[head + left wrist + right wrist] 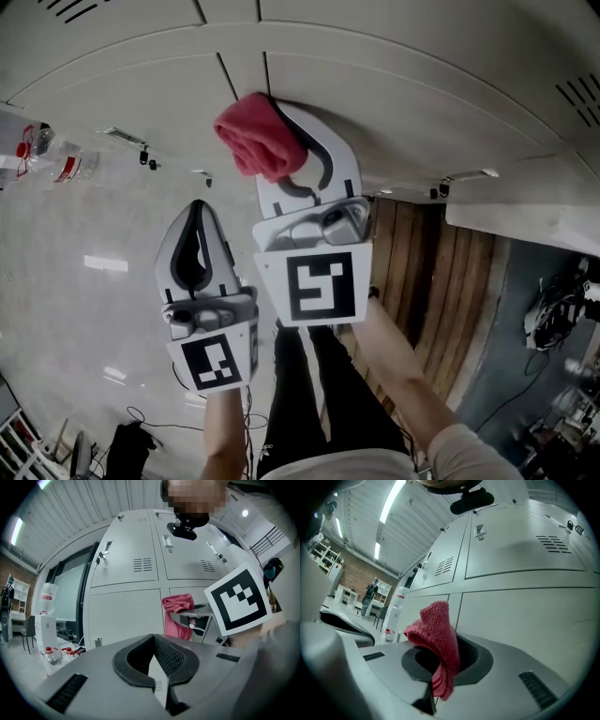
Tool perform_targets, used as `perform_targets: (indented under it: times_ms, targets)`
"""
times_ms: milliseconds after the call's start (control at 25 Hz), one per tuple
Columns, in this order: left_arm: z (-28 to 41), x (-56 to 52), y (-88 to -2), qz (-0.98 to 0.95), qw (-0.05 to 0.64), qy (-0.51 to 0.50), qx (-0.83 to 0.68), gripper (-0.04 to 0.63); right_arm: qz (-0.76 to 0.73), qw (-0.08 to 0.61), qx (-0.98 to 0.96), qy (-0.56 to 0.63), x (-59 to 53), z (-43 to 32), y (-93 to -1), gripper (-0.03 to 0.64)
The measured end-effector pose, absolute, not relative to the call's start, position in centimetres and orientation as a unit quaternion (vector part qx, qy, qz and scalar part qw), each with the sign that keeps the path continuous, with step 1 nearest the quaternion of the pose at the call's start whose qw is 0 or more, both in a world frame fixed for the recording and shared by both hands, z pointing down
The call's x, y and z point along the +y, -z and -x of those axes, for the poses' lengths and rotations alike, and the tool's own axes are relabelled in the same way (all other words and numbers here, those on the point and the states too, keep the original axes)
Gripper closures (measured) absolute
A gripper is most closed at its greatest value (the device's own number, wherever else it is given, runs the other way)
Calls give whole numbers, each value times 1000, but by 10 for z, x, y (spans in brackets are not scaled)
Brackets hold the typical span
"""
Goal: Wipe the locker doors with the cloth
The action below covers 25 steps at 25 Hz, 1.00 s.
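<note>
The right claw (440, 665) is clenched on the red cloth (435, 637): its own view shows a fold pinched between the pads, a loose bunch standing above the jaws and a short tail hanging below. The left claw (157, 663) is closed on nothing and hangs lower and to the side in the head view, well apart from the cloth. The cloth looks light, soft and floppy, a terry-like weave that should drag on painted metal, not slide. Gripped by one fold it will likely flop and roll as it is pushed, so a hold nearer the middle of the bunch, with a flat pad of cloth ahead of the jaws, would probably wipe better. It is up at the grey locker doors (525, 616), by the seam between two lower ones. The head view sets the cloth (258, 139) against that seam but hides any gap. The left claw's view takes the cloth (178, 613) side-on, at least just beside a door; I cannot tell if it touches. Only that view shows bottles (52, 653) on the floor to the left.
</note>
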<state>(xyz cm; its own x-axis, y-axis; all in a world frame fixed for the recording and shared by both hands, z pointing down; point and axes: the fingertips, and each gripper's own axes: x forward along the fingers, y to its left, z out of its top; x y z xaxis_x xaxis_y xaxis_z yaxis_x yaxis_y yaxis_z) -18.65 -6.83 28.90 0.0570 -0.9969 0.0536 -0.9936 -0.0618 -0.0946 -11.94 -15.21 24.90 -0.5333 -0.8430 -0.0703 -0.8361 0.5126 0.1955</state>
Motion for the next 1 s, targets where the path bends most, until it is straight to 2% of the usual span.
perform_targets:
  times_ms: [360, 600, 1000]
  targets:
    - [177, -76, -292, 732, 15, 53, 679, 578, -497, 24, -860, 110, -151, 98, -251, 586]
    - [154, -86, -293, 751, 16, 51, 659, 578, -565, 13, -819, 102, -148, 34, -245, 584]
    - [107, -98, -288, 787, 23, 49, 615, 578, -662, 50, -738, 124, -140, -90, -242, 586]
